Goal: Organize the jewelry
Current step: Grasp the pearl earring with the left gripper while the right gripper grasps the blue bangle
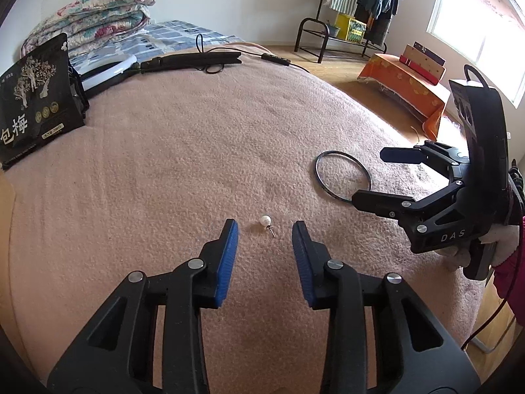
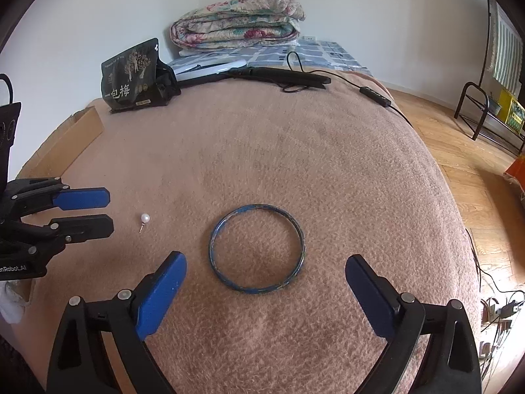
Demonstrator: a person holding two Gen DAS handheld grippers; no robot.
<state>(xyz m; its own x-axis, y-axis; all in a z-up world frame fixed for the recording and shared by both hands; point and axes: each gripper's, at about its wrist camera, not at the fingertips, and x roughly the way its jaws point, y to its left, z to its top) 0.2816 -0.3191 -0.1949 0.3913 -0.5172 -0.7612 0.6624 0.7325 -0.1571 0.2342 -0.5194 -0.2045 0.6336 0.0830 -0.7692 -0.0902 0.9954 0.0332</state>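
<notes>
Our left gripper (image 1: 265,226) narrowly bracketed the pearl stud (image 1: 265,220), our right gripper (image 2: 265,271) widely bracketed the bangle (image 2: 256,248); fingers empty, nothing sorted yet.

Pink blanket (image 2: 262,151) carries a pearl earring (image 2: 144,219), blue bangle (image 2: 256,249), black pouch (image 2: 129,77)

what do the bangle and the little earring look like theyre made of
Bangle: a thin rigid hoop, probably metal, with a blue coating worn through in pale patches, so it looks painted or enamelled.
Earring: a glossy white ball, looking like pearl or imitation pearl, on a thin shiny post that seems metal. Real or fake cannot be told.
</notes>
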